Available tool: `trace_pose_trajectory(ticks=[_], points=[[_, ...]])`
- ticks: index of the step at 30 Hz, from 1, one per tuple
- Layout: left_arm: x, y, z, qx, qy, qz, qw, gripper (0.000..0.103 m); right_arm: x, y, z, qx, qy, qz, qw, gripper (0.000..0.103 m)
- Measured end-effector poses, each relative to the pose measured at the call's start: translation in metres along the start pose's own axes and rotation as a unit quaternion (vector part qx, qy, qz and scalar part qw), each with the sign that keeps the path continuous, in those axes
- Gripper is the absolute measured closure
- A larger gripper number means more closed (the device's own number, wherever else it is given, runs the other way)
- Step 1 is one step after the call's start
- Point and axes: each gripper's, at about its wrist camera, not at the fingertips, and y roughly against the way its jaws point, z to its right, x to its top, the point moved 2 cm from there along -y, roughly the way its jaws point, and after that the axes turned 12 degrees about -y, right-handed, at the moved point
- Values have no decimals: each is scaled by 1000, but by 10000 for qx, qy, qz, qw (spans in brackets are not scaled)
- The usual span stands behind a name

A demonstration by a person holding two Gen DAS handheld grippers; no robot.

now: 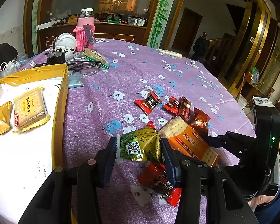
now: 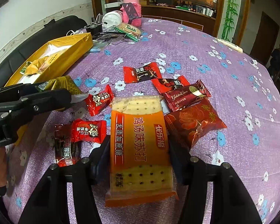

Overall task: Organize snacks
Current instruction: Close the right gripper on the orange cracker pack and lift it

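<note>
My left gripper (image 1: 138, 147) is shut on a green-and-gold snack packet (image 1: 140, 145), held just above the purple flowered tablecloth (image 1: 121, 71). In the right wrist view that packet (image 2: 63, 84) sticks out past the left gripper (image 2: 65, 92). An orange soda-cracker pack (image 2: 140, 143) lies flat on the cloth between the fingers of my right gripper (image 2: 139, 151). The pads stand at its long edges and the pack is unbuckled. Red candies (image 2: 140, 72) and a dark red packet (image 2: 194, 123) lie around it. A yellow box (image 1: 62, 93) at the left holds cracker packets (image 1: 29, 110).
At the far side of the table stand a bottle in a pink knitted sleeve (image 1: 85, 31), a white lid (image 1: 66, 42), spectacles (image 1: 87, 69) and a green biscuit pack (image 1: 95, 56). A person (image 1: 200, 44) stands in the far doorway. The table drops off to the right.
</note>
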Motion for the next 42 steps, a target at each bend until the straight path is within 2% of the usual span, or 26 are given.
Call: trace_pose_trajectory(ticks=[4,15,17,19,21,30,37,42], points=[[0,0,0,3,-4,6,10000,54,-2,-1,-5,31,91,-25,10000,29],[-1,0,1,35,-25,14,10000,54,-2,-2,-7,46,144,-78,9999,25],[-1,0,1,36,-24,14,10000,54,-2,-1,-8,0,153,-64,9999,26],[-1,0,-1,41,-25,18,10000,54,-1,1,-6,-32,101,-25,9999,41],[0,1,0,45,-22,16,10000,53,1,2,-1,-6,-47,-26,10000,48],[0,1,-1,54,-22,31,10000,53,3,6,6,204,-285,23,9994,49],[0,3,-1,59,-13,73,10000,53,7,22,0,604,-306,343,9971,48],[0,3,-2,69,-8,78,9999,53,8,28,0,696,-384,447,9958,48]])
